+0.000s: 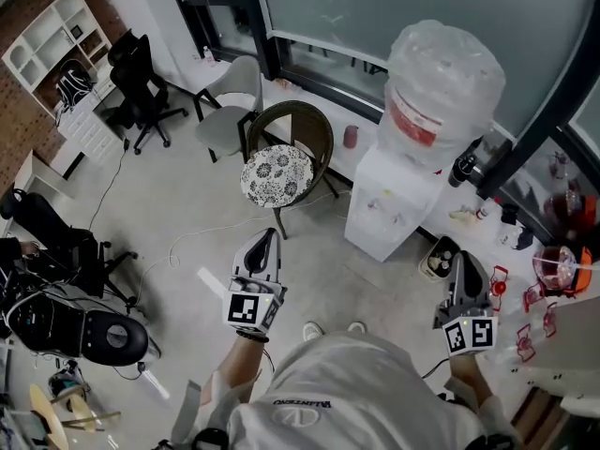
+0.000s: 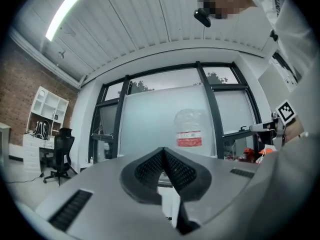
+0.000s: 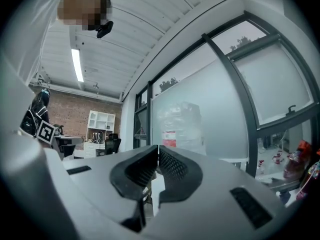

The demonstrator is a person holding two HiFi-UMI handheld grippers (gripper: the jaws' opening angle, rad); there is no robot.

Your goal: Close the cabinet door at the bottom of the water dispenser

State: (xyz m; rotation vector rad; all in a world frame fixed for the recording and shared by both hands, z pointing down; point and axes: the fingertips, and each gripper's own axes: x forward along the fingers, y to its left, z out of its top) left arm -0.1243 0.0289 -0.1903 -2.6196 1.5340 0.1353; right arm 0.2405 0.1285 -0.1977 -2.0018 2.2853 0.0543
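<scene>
Both sets of jaws were clenched on nothing, with the left gripper point(image 1: 266, 240) and the right gripper point(image 1: 466, 262) pointing roughly level. The water dispenser point(image 1: 392, 204) stood upright ahead, at two o'clock from the left and ten o'clock from the right — the right looked nearer. Its cabinet door, low on the front, could not be made out from above — reaching it probably meant going down.

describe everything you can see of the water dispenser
The water dispenser is a white box-shaped unit standing upright by the window. A large clear bottle with a red label sits on top and looks wrapped in crinkled plastic. Small taps show on its front. Its bottom cabinet door cannot be made out from above.
</scene>
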